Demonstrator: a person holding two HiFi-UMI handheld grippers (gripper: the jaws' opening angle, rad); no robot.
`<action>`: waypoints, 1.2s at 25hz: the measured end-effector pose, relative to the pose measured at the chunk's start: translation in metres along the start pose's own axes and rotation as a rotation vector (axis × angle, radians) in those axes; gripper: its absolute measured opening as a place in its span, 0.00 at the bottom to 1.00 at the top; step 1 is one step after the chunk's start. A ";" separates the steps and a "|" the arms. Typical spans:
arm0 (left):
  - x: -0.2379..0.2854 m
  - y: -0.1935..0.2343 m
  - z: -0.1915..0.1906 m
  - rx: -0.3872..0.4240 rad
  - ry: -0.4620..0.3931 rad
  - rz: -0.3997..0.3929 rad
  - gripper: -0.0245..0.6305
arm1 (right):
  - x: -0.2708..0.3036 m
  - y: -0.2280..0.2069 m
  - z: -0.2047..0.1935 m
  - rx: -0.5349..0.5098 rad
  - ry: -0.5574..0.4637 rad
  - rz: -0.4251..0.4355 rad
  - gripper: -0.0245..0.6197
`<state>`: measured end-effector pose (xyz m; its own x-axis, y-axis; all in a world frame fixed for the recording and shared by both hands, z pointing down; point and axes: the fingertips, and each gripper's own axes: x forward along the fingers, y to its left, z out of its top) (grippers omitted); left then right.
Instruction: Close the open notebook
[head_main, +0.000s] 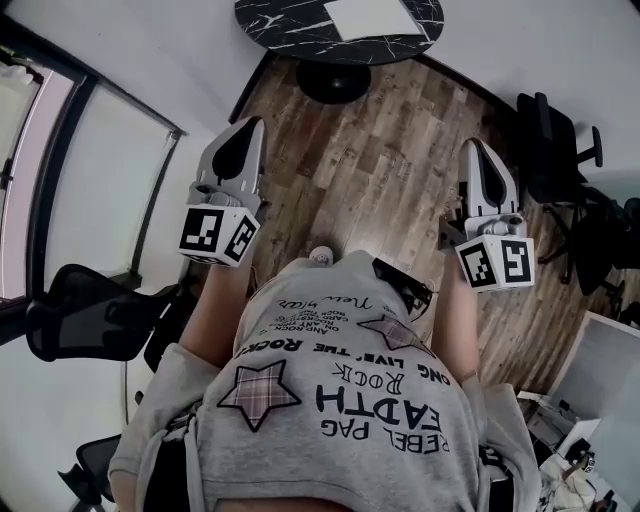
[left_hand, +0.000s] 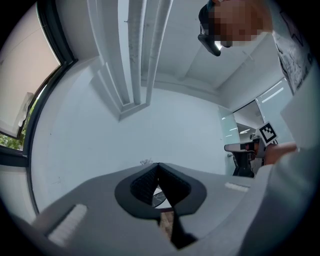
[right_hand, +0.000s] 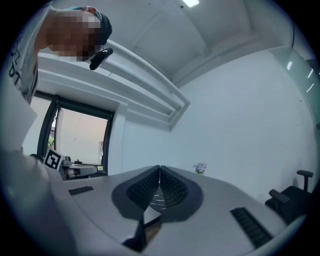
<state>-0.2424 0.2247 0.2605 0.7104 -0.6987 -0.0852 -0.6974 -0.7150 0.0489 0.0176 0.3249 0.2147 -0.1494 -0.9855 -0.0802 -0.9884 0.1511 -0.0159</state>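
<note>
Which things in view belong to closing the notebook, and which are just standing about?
For the job: left gripper and right gripper, both shut, empty; white flat thing on the round table, probably the notebook, too far to judge open or closed.
Just there: office chair at right, black chair at left.
</note>
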 end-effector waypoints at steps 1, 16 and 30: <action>0.003 0.001 -0.001 -0.001 0.000 -0.001 0.05 | 0.002 -0.002 -0.001 0.000 0.002 -0.001 0.06; 0.056 0.035 -0.017 -0.003 0.008 0.086 0.05 | 0.082 -0.041 -0.024 0.024 0.021 0.079 0.06; 0.200 0.072 -0.010 0.023 0.009 0.210 0.05 | 0.237 -0.148 -0.030 0.052 0.036 0.200 0.06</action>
<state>-0.1497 0.0337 0.2574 0.5499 -0.8326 -0.0662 -0.8321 -0.5529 0.0423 0.1273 0.0667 0.2282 -0.3440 -0.9376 -0.0507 -0.9365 0.3465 -0.0545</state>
